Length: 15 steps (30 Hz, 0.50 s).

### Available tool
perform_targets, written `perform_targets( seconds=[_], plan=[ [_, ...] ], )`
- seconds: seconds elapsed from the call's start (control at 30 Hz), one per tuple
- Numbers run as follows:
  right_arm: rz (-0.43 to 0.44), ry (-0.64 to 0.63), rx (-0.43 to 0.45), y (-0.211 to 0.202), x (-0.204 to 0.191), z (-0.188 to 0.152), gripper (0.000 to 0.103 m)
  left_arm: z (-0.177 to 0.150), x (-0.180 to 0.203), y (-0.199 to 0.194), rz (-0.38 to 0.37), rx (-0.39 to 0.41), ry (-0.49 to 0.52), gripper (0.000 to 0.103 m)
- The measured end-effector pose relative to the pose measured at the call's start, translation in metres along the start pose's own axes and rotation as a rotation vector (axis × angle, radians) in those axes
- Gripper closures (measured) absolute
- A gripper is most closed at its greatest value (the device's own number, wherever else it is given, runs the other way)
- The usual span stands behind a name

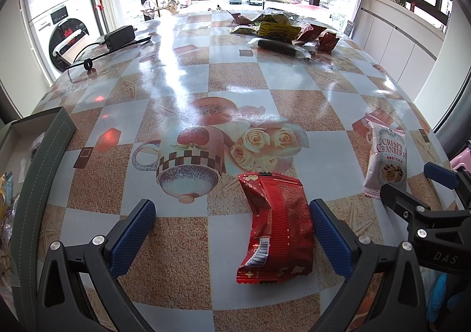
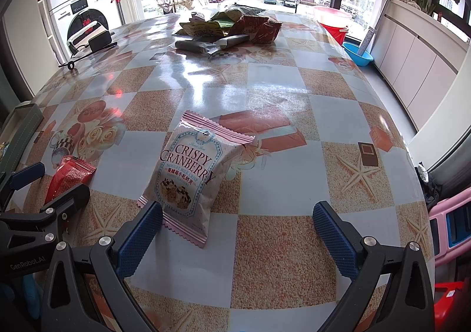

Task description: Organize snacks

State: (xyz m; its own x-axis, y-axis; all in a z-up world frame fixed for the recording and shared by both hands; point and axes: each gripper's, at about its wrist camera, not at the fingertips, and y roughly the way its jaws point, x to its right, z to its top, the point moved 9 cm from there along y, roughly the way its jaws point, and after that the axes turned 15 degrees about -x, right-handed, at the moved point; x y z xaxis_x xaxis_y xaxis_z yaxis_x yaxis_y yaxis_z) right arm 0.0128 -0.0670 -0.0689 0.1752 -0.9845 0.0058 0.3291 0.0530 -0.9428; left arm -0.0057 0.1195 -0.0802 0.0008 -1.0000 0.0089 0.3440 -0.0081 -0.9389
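Risking a missed grasp: left gripper [image 1: 232,229] is being held wide open, empty, red packet [image 1: 275,227] crowding its 3 o'clock finger; right gripper [image 2: 237,227] likewise, cranberry packet [image 2: 188,174] at 9 o'clock.

Two grippers are showing, the left gripper [image 1: 232,231] and the right gripper [image 2: 237,233]. Two loose snack packets are lying near them: one red packet [image 1: 276,229] and one pink cranberry packet [image 2: 191,173]. One heap of snacks [image 1: 282,31] is sitting far across the table (too jumbled for counting). One black adapter [image 1: 120,36] and one grey box [image 1: 44,155] are sitting at the left.
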Motion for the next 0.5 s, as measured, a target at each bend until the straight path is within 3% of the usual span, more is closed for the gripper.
perform_targets(
  seconds=[0.5],
  plan=[
    [0.003, -0.001, -0.001, -0.0004, -0.0011, -0.0007, 0.000, 0.0001, -0.0007, 0.0002, 0.002, 0.000, 0.000, 0.000]
  ],
)
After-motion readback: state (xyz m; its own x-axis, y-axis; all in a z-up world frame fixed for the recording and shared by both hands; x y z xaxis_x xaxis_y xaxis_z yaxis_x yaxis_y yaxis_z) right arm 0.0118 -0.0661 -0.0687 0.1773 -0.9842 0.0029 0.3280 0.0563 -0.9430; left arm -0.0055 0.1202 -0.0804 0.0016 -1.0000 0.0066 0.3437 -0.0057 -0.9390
